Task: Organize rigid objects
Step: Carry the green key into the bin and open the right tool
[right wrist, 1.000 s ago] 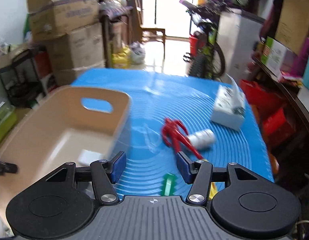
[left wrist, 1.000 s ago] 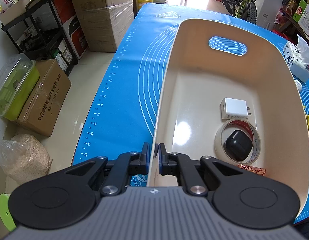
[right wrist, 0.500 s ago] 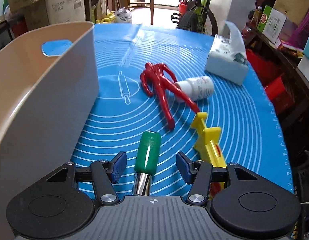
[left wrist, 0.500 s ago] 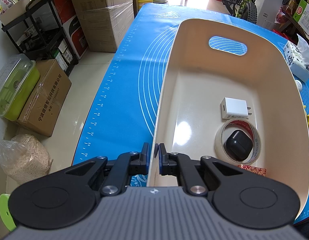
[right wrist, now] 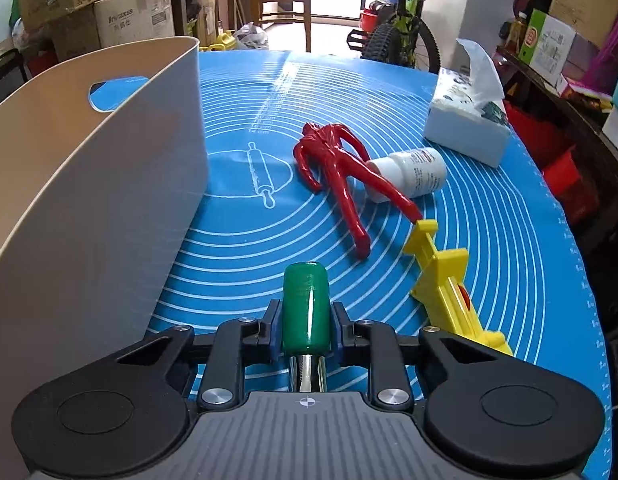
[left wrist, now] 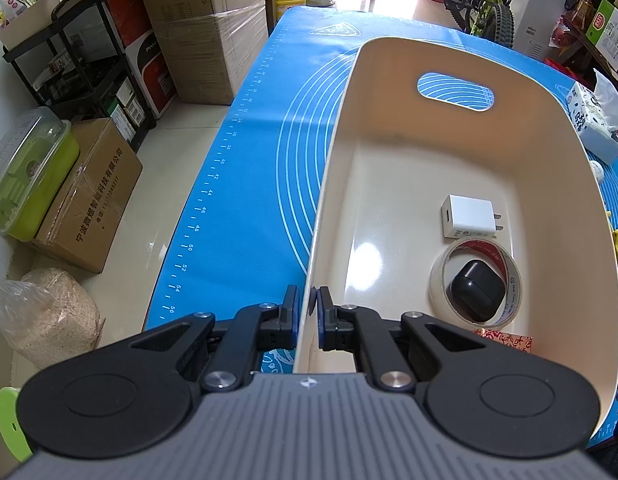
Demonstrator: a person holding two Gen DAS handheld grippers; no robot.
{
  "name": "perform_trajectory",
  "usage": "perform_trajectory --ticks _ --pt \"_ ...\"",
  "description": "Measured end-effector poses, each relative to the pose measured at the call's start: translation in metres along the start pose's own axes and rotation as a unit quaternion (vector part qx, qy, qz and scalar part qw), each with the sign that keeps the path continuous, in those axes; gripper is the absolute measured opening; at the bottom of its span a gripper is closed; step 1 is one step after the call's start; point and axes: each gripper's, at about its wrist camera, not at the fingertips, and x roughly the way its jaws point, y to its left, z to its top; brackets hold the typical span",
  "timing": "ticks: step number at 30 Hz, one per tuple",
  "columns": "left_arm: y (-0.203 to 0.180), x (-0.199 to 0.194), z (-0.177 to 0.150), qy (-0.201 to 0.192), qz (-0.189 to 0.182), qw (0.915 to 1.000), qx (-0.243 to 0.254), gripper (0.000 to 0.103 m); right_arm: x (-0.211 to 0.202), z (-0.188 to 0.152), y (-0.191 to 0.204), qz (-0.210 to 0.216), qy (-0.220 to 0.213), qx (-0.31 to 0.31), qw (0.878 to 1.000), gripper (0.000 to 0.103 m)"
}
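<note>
My left gripper (left wrist: 308, 312) is shut on the near rim of the cream bin (left wrist: 333, 184), which stands on the blue mat (left wrist: 245, 152). Inside the bin lie a white charger (left wrist: 467, 217), a tape roll (left wrist: 439, 278) ringing a black case (left wrist: 477, 290), and a red patterned item (left wrist: 505, 338). In the right wrist view my right gripper (right wrist: 305, 328) is closing on the green-handled tool (right wrist: 306, 308), which lies on the mat (right wrist: 237, 248); both pads touch the handle's sides. Its metal shaft runs back under the gripper. The bin wall (right wrist: 109, 184) rises at left.
On the mat ahead of the right gripper lie a red figure (right wrist: 337, 168), a white bottle (right wrist: 413, 174) on its side, a yellow plastic toy (right wrist: 445, 284) and a tissue pack (right wrist: 469, 120). Boxes, a rack and a bicycle stand around the table.
The right gripper came down over the green-handled tool and its jaws closed in from wide apart onto the handle. The left gripper kept its hold on the bin rim.
</note>
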Motion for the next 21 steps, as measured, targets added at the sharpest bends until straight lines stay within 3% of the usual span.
perform_trajectory --ticks 5,14,21 --pt "0.0 0.0 0.0 0.0 0.0 1.0 0.0 0.011 -0.025 0.002 0.0 0.011 -0.037 -0.006 0.999 0.034" --pt "0.0 0.0 0.0 0.0 0.0 1.0 0.0 0.011 -0.088 0.036 0.0 0.019 -0.129 0.002 0.991 0.034" --pt "0.002 -0.001 0.001 -0.003 -0.002 1.0 -0.003 0.01 -0.126 0.063 0.025 0.045 -0.182 -0.012 0.982 0.034"
